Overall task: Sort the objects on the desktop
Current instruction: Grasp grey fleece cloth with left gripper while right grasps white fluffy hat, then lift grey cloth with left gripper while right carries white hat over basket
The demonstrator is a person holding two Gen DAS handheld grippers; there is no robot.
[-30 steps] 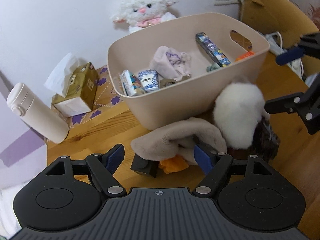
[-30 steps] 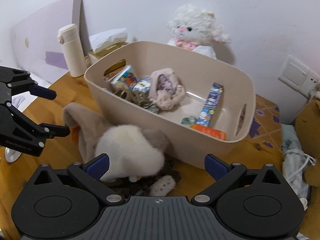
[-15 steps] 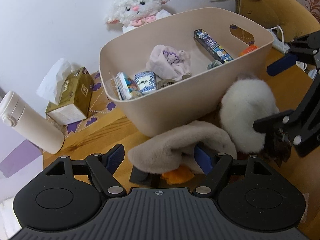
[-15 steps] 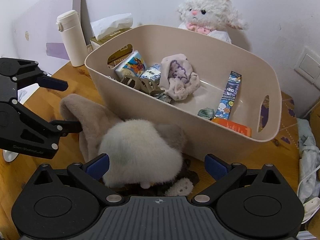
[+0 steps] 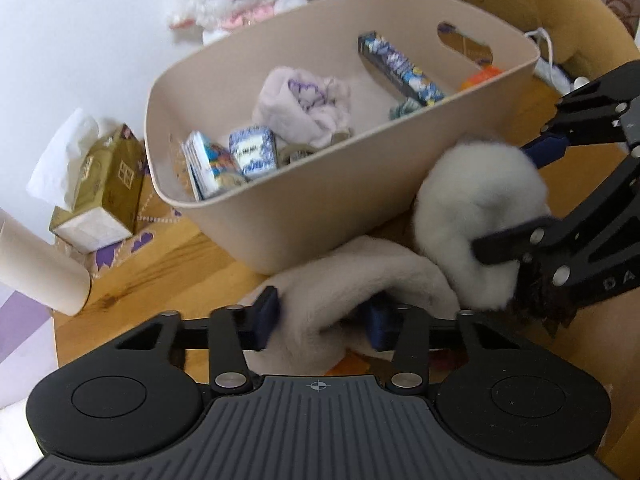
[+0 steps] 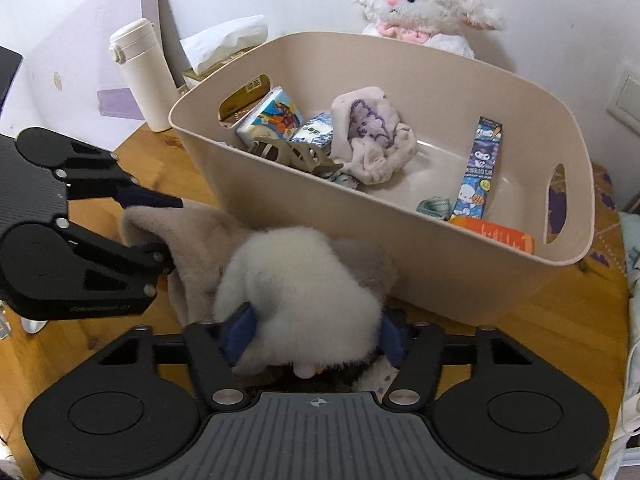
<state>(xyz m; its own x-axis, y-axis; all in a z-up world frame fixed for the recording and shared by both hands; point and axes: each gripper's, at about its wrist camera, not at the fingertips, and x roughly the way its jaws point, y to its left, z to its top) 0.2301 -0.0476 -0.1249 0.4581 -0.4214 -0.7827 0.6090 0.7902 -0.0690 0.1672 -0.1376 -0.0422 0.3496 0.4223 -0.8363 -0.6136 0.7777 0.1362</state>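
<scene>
Both grippers are working the same plush toy (image 6: 296, 276) now, right in front of the bin (image 6: 400, 248) on the wooden desk (image 5: 160, 264). The left gripper (image 5: 320, 316) is pinching the toy's beige furry part (image 5: 360, 276), blue pads sunk into the fur on either side. From the right wrist view the same left gripper (image 6: 160, 228) is seen with one finger on top of the beige fold and the other beneath it.

The right gripper (image 6: 312, 332) is squeezing the toy's white fluffy ball, pads pressing in from both sides so the fur is bulging up between them. In the left wrist view that right gripper (image 5: 516, 196) is coming in from the right edge, one finger over the white ball (image 5: 476, 216), one under it. A dark shaggy bit (image 5: 540, 304) is hanging below.

The toy is touching the bin's front wall, resting on the desk, not inside. In the bin: a lilac cloth (image 6: 372, 136), a tall cartoon box (image 6: 480, 168) leaning against the back wall, an orange pack (image 6: 496, 236), a small colourful carton (image 6: 272, 116), a blue-and-white packet (image 6: 312, 132), and a beige clip (image 6: 296, 156).

Behind the bin a white lamb plush (image 6: 420, 0) is sitting against the wall. To the left, a tissue box (image 5: 104, 184) and a cream bottle (image 6: 140, 72) are standing.
</scene>
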